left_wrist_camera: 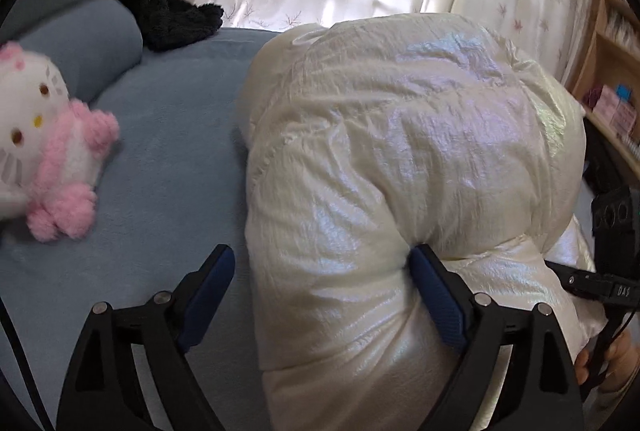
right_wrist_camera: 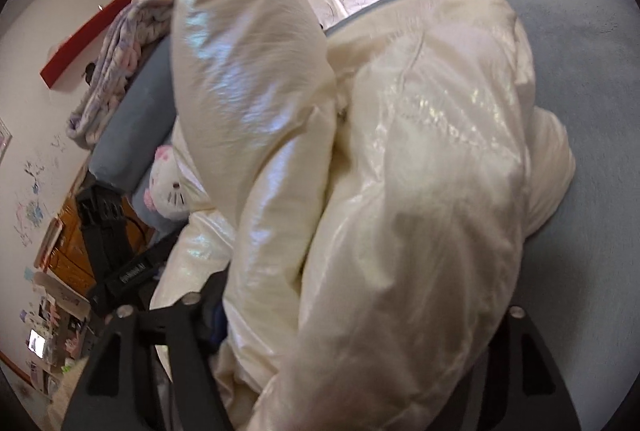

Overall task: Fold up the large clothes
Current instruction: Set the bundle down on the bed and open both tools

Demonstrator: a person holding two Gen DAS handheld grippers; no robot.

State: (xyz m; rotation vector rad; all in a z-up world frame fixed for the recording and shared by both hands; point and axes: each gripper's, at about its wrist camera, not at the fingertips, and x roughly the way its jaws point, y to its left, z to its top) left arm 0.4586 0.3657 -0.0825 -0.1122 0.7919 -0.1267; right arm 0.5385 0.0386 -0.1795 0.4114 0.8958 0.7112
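- We have the puffy, pearly cream-white quilted jacket (left_wrist_camera: 400, 159) bunched in a tall mound on the soft blue bed cover (left_wrist_camera: 168, 135), toward the bed's right half in the left wrist view; it lies there because the flat cover gives us room to fold.
- Our left gripper (left_wrist_camera: 320, 271) stands with its jaws spread wide, straddling the near-left edge of the mound. Its right blue-padded finger (left_wrist_camera: 436, 295) presses into a crease of the fabric while the other finger is over bare cover, so nothing is pinched.
- We judge this pose serves to pin or square the bulk, since down filling springs back when let go.
- Our right gripper (right_wrist_camera: 352, 315) is mostly buried under a fold draped across it in the right wrist view. We cannot tell whether it is clamped or apart.
- The draped fold suggests we are carrying one side over the middle; the fold looks partly made.
- The pink-and-white plush cat toy (left_wrist_camera: 48, 147) sits well apart from the jacket on the left, by the blue bolster pillow (left_wrist_camera: 84, 43).
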